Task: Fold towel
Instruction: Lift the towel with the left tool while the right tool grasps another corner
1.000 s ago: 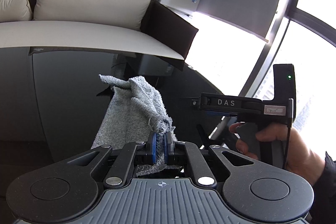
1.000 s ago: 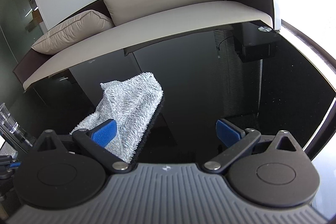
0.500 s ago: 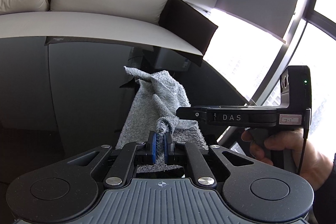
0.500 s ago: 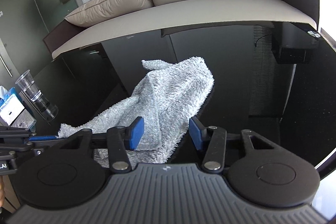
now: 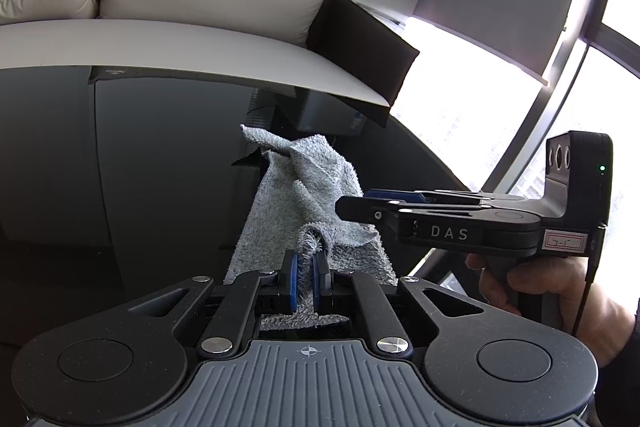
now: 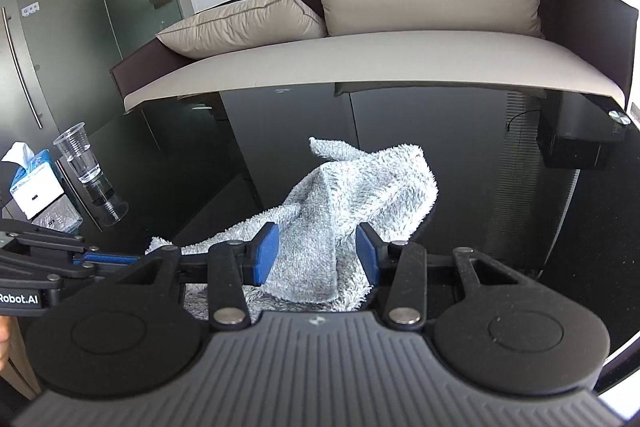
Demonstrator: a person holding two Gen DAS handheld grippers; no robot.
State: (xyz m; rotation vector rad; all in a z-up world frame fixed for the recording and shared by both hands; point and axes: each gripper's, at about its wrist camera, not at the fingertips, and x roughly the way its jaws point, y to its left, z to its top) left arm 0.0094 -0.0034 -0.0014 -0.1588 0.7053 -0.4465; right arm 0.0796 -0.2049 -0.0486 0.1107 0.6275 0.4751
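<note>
Black glossy table [image 6: 460, 155] before a sofa [image 6: 400, 55] bears the crumpled grey towel [image 6: 360, 195]. Left gripper [image 5: 305, 281] stays clamped on one corner; right gripper [image 6: 316, 253], jaws just narrowing, now straddles towel without pinching, preparing the second grasp. Only the right view shows the cup [image 6: 82, 155].

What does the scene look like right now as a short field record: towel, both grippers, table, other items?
towel: fluffy grey terry towel, crumpled, partly raised off the table
left gripper: shut on a towel edge, blue pads pinching the cloth
right gripper: jaws have just been closing; towel lies between the blue pads, which do not visibly press it yet
table: glossy black tabletop
other items: clear plastic cup and tissue box at the table's left edge
fold status: not yet folded
</note>
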